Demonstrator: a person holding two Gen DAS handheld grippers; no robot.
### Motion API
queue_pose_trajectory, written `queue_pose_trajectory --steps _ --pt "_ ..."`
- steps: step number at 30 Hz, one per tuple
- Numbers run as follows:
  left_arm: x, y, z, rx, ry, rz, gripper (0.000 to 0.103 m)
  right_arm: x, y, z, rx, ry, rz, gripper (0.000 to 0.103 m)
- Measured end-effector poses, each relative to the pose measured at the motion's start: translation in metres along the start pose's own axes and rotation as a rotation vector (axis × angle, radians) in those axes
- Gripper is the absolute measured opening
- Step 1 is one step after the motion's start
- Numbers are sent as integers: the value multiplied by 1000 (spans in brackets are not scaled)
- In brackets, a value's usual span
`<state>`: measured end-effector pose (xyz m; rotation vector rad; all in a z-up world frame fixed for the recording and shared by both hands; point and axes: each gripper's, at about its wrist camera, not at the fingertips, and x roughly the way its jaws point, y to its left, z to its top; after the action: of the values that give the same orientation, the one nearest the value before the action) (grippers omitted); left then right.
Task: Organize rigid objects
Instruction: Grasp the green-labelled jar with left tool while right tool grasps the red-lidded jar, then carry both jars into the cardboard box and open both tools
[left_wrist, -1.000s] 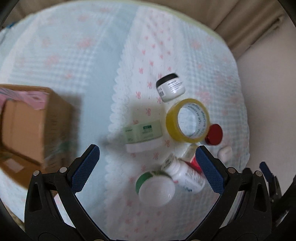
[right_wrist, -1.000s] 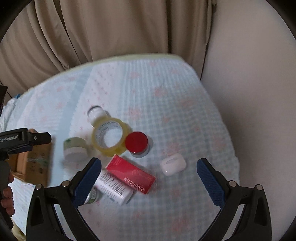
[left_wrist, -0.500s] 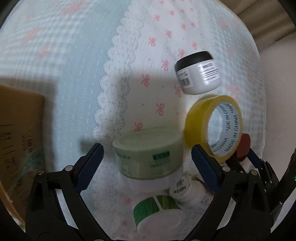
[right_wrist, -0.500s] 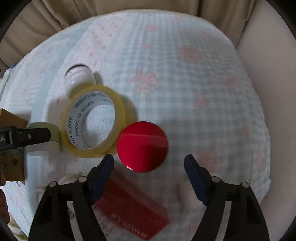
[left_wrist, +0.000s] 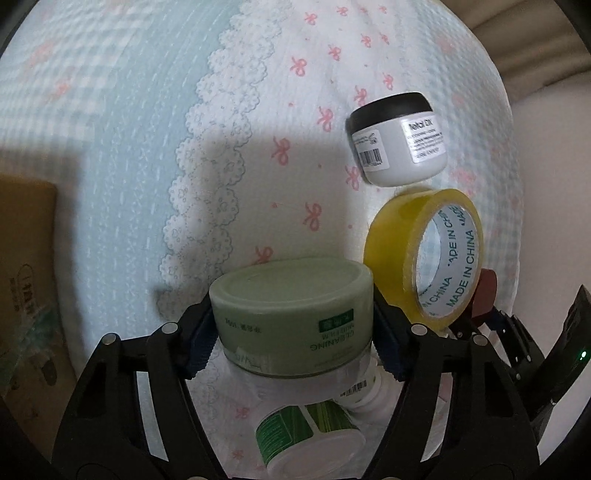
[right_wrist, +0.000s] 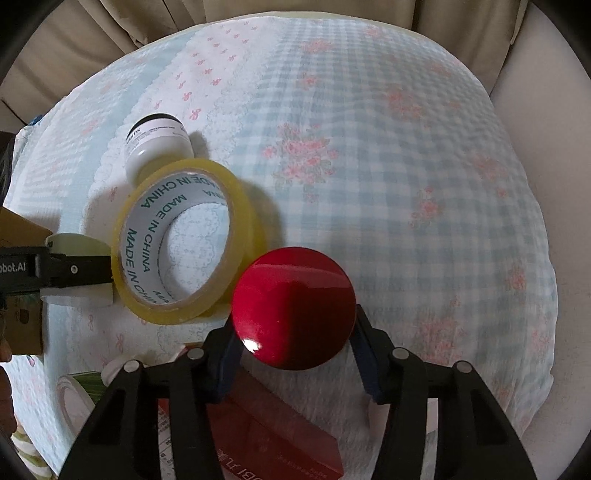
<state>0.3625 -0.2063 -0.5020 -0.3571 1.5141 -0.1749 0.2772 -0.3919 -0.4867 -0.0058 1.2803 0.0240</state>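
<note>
My left gripper (left_wrist: 293, 338) is shut on a pale green cream jar (left_wrist: 291, 314), its blue pads against both sides. My right gripper (right_wrist: 293, 354) is shut on a red-lidded jar (right_wrist: 293, 306). A yellow tape roll (left_wrist: 424, 258) lies between the two jars and shows in the right wrist view (right_wrist: 184, 243) too. A white jar with a black lid (left_wrist: 397, 136) lies on its side beyond the tape and appears in the right wrist view (right_wrist: 157, 142). The left gripper's finger (right_wrist: 70, 267) shows at the left edge of the right wrist view.
A cardboard box (left_wrist: 26, 288) stands at the left. A green-labelled tub (left_wrist: 310, 435) and a white bottle lie under the left gripper. A red carton (right_wrist: 273, 435) lies under the right gripper. The quilted cloth (right_wrist: 388, 166) ends near a beige wall on the right.
Both grippers came down and closed: the left onto the green cream jar, the right onto the red-lidded jar. Half a second ago both were still open around them.
</note>
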Motion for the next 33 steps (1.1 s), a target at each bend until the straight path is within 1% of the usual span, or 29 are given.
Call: queue_pose_trajectory --steps 3,8,12,17,18,23,26,30,33 --pt "-4 -4 -8 30 -25 11 69 -3 -1 1 9 -10 -4 50" --pt "-32 -9 -17 64 -82 0 69 -32 -4 -11 38 -70 -6 50" --pt "-73 -17 -32 83 -140 -26 69 -71 2 -13 49 -128 -11 50" --pt "-147 -18 -57 114 -229 -66 69 -141 16 -14 50 -209 -16 50" --pt "-164 -18 -64 122 -247 -73 69 -153 20 -10 51 -222 -17 50" --pt "-247 5 -93 135 -328 -101 69 -227 46 -9 43 -278 -5 50" --pt "-290 22 -104 139 -383 -92 69 -263 67 -10 37 -304 20 50" --pt "-339 59 -113 142 -443 -66 69 -301 105 -13 1 -342 47 50" --pt "-360 91 -116 143 -462 -52 69 -315 134 -16 -27 -362 56 50"
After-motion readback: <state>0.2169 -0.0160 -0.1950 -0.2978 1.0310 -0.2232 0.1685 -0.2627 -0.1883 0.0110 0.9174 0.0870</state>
